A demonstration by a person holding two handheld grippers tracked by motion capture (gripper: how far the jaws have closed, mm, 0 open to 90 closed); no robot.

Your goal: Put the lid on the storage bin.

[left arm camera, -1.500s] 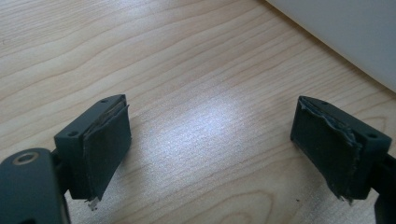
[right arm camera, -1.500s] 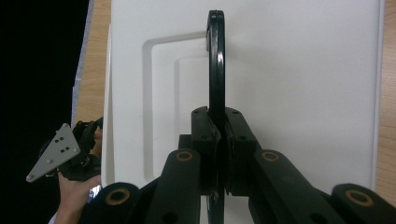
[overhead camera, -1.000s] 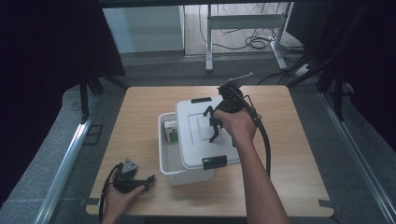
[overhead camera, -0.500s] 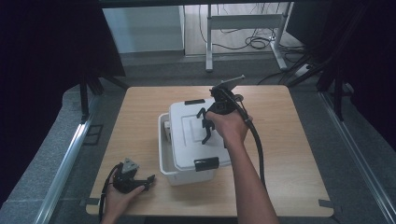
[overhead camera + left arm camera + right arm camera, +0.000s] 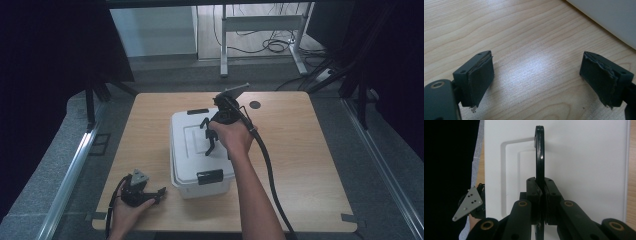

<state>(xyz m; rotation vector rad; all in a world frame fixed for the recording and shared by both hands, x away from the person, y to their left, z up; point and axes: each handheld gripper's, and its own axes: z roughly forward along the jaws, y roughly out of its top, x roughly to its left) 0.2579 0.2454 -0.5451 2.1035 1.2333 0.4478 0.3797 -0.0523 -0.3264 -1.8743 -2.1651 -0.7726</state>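
"Where did things stand at the white storage box [image 5: 200, 150]?"

"At mid-tabletop [image 5: 310, 165], my right hand-held gripper [image 5: 540, 202] was clamped on the lid's black handle [image 5: 539, 155]; the left hand-held gripper [image 5: 159, 191] rested wide open, holding nothing, just beside the box."

"How to seat the lid [image 5: 197, 142] well?"

"I judged: keep it level, square over the rim, then press both black latches [image 5: 210, 176]."

"Contents?"

"Hidden beneath the lid."

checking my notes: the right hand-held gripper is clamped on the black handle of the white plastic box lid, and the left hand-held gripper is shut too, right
Not quite. The left hand-held gripper is open, its jaws wide apart over the light wooden table, as the left gripper view shows. The right hand-held gripper is clamped on the black handle of the white plastic box lid.
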